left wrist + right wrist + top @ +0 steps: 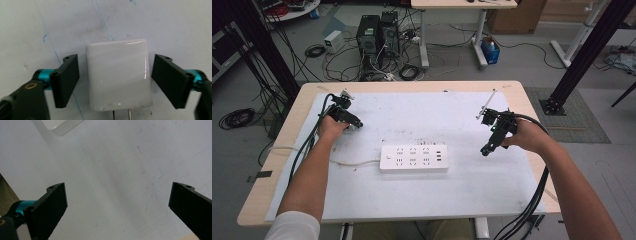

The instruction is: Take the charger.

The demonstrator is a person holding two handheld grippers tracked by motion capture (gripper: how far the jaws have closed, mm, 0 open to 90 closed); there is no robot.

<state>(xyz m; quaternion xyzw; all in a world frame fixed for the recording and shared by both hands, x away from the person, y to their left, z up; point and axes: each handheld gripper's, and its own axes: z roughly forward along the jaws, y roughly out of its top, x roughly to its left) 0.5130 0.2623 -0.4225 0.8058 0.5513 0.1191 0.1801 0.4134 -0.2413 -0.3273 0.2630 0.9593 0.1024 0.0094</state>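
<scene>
Left hand-held gripper [115,82] straddles white charger [118,75], jaws apart.

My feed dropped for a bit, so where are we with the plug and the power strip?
Nothing looks done yet: the power strip has bare sockets. In hand: the left gripper is open with its jaws on either side of the white charger plug, not touching it. The right gripper is open, holding nothing. Left, probably: gripping and plugging in.

left gripper [353,121] jaws apart, low (tilted down) | right gripper [486,149] jaws wide
</scene>
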